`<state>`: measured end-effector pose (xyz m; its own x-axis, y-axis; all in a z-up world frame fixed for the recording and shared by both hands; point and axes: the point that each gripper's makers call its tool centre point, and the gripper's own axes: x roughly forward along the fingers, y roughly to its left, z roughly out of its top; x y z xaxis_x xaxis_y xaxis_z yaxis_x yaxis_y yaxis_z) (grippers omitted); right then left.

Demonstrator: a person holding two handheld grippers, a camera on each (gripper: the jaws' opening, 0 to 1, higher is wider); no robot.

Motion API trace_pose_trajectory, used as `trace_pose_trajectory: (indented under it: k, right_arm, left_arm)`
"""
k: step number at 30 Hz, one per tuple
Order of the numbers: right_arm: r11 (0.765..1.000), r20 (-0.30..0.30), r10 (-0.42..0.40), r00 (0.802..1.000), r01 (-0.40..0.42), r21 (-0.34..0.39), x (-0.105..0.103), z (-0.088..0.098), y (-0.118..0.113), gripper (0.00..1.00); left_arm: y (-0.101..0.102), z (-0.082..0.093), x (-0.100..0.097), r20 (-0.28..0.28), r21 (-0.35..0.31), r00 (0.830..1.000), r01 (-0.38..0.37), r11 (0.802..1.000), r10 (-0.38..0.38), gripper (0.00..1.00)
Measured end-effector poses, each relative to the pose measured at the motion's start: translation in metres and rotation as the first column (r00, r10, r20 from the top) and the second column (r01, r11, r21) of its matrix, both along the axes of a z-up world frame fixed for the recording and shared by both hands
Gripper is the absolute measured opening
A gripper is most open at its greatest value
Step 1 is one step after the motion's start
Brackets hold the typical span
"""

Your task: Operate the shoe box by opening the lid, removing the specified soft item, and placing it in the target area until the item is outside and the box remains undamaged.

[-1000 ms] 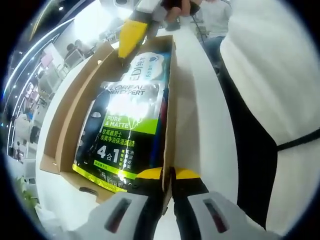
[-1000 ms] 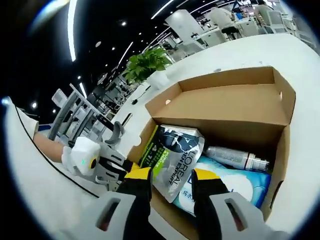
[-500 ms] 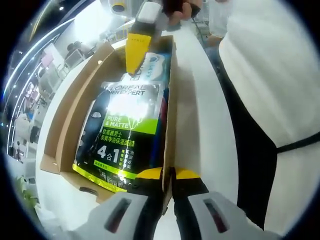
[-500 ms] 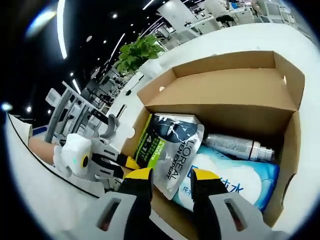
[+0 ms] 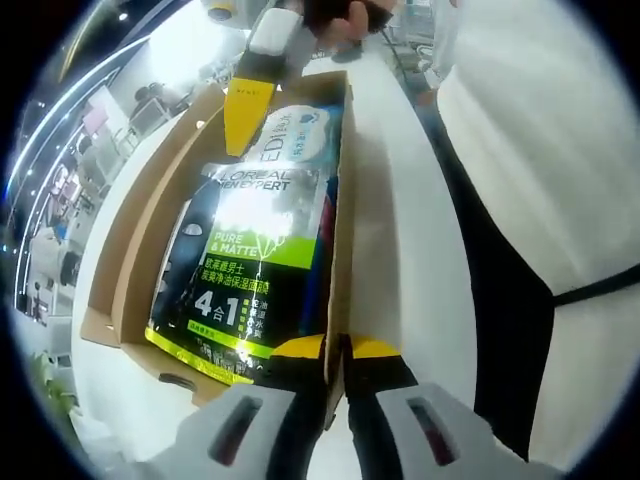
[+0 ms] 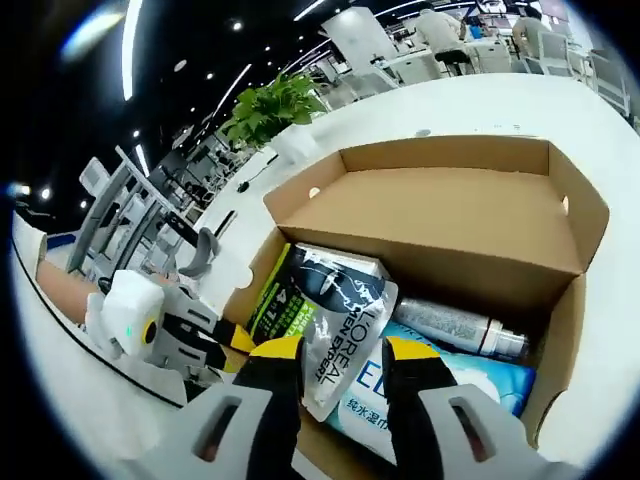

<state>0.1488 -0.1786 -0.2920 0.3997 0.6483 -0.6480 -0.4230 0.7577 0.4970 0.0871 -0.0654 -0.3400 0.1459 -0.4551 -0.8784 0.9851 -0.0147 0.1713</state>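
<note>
white table [image 6: 480, 105] carries the brown cardboard shoe box [image 6: 470, 215], lid folded back, open top. inside: pale blue wipes pack [image 6: 480, 395] on the bottom, w/ silver bottle [image 6: 455, 327] lying beside it toward the lid. dark l'oreal pouch [image 5: 245, 265] w/ green band lies on top of the wipes, still in the box. left gripper [image 5: 335, 350] has its yellow-tipped jaws pressed together on the box's side wall at the near corner. right gripper [image 6: 335, 360] is spread, jaws straddling the pouch's top edge, not pinching it. green plant [image 6: 270, 105] on the table behind the box.
</note>
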Motion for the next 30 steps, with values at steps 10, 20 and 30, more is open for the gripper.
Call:
trace_pose_trajectory:
  k: [10, 20, 30]
  right_arm:
    - [0.999, 0.019, 0.033, 0.999, -0.033, -0.014, 0.007, -0.004, 0.009, 0.33]
    - [0.978, -0.087, -0.033, 0.996, 0.050, 0.200, 0.004, 0.004, 0.008, 0.24]
    - [0.936, -0.115, -0.064, 0.991, 0.100, 0.337, 0.011, 0.015, 0.019, 0.18]
  left_arm:
    - [0.000, 0.000, -0.001, -0.004, 0.000, 1.000, 0.000, 1.000, 0.000, 0.06]
    - [-0.001, 0.000, -0.001, -0.006, 0.001, 1.000, 0.001, 1.000, -0.001, 0.06]
    - [-0.001, 0.000, -0.002, -0.013, 0.005, 1.000, 0.008, 1.000, -0.008, 0.06]
